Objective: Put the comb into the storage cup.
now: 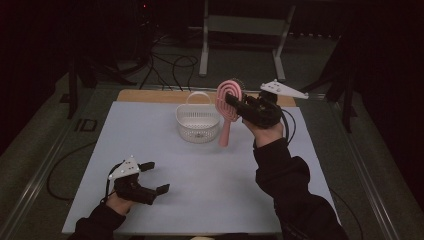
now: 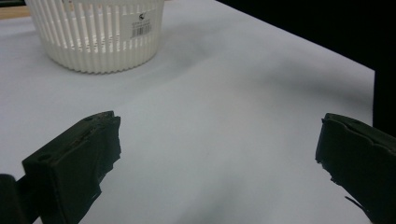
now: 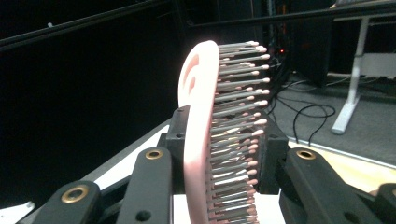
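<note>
Both jaws of the right gripper [image 1: 231,101] clamp the pink hairbrush [image 1: 228,107] head.

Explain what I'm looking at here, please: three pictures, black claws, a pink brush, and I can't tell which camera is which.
There is no robot arm. A person holds a two-jawed claw in each hand at a table covered with a pale sheet.

The wide picture comes from a fixed camera above the person's side, looking forward and down; their forearms enter from the bottom. The other two come from cameras riding on the claws, looking along the black jaws.

The right claw is raised off the table and shut on the head of a pink hairbrush, handle hanging down. In its own view the jaws squeeze the brush from both sides, bristles to the right.

The left claw rests low near the front edge, jaws open with nothing between them. Its camera looks across the sheet to a white slatted basket, which stands near the far middle of the table.
</note>
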The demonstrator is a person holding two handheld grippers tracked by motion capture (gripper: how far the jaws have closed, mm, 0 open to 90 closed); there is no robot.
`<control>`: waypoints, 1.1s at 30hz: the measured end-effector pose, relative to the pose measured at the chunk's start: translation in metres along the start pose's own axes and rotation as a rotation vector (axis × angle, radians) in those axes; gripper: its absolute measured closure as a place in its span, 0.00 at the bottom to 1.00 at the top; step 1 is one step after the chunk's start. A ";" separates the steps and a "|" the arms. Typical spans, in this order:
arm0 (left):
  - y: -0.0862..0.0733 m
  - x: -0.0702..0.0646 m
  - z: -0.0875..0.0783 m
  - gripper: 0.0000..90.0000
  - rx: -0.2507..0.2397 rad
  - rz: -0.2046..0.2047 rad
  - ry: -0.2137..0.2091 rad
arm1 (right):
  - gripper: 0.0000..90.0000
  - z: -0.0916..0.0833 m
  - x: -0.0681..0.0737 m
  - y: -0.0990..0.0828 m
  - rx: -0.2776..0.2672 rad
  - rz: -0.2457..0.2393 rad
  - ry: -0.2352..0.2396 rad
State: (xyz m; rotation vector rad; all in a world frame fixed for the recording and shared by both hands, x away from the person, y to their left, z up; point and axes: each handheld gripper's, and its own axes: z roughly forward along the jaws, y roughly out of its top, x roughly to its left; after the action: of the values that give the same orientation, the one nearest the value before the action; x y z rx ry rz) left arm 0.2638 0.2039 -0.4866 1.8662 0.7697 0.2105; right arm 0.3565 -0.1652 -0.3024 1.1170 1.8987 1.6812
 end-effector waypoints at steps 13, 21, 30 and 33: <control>-0.012 0.005 -0.017 0.00 -0.015 -0.021 0.067 | 0.73 0.019 -0.006 0.018 -0.032 -0.073 -0.014; -0.013 0.007 -0.017 0.00 -0.029 -0.021 0.085 | 0.73 0.038 -0.004 0.025 -0.046 -0.119 0.011; -0.013 0.008 -0.018 0.00 -0.043 -0.026 0.085 | 0.73 0.066 -0.005 0.020 -0.061 -0.113 0.009; -0.012 0.009 -0.018 0.00 -0.044 -0.027 0.082 | 0.73 0.076 -0.005 0.016 -0.061 -0.116 0.007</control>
State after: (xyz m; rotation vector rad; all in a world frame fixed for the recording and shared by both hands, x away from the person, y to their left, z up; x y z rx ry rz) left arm 0.2571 0.2256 -0.4917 1.8137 0.8386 0.2860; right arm 0.4197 -0.1198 -0.3049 0.9598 1.8660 1.6698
